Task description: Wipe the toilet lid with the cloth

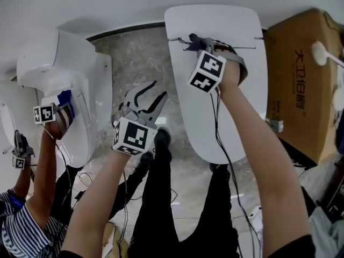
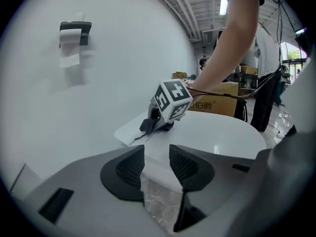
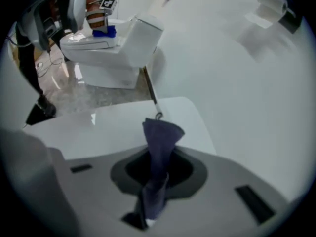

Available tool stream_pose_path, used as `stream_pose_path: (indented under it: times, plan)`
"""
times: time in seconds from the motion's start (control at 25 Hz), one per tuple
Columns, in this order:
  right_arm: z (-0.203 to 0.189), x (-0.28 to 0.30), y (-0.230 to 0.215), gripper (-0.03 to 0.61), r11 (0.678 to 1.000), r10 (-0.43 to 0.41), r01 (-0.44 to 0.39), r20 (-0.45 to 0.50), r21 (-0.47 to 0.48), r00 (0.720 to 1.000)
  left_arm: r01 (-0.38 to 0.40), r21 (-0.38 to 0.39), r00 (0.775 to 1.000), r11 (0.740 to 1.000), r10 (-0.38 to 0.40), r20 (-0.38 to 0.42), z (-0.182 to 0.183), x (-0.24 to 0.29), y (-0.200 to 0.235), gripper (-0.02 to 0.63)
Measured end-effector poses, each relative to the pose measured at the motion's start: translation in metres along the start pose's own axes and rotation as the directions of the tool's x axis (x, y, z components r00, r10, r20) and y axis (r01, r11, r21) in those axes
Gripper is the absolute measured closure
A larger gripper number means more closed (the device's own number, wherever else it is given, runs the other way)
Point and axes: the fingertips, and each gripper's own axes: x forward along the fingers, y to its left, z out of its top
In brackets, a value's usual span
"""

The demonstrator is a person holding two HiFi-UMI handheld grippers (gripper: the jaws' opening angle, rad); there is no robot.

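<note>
Pressing the one cloth [image 3: 159, 132], clenched in the right gripper [image 1: 200, 43] at the far edge of the single toilet lid [image 1: 188, 90], flat and, ideally, sweeping overlapping strokes toward the near edge, with the left gripper [image 2: 156, 167], jaws parted and empty, held off the lid's left edge; two grippers counted.

Dark cloth [image 1: 194, 42] on white toilet lid [image 1: 185, 106]

A cardboard box [image 1: 301, 85] stands at the right edge of the head view, its print showing. At upper left sits a second toilet [image 1: 59, 63] on the grey marbled floor [image 1: 137, 63] — a striped sleeve [image 1: 21, 235] fills the lower left corner. In the left gripper view a paper holder [image 2: 74, 33] hangs on the white wall [image 2: 123, 73] — upper left.
</note>
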Motion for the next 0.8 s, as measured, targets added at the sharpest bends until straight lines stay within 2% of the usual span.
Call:
stream_pose_path:
  times: [0.28,0.8]
  plan:
    - [0.004,0.003,0.047,0.511,0.997,0.065,-0.065,-0.008,-0.028,0.998,0.002,0.001,1.0,1.0,-0.002,-0.005,-0.001,-0.004,0.006,0.448]
    - [0.019,-0.025,0.111,0.511,0.992,0.126,-0.126,0.056,-0.012,0.99,0.006,0.003,1.0,1.0,-0.006,-0.003,0.004,0.001,-0.003,0.448]
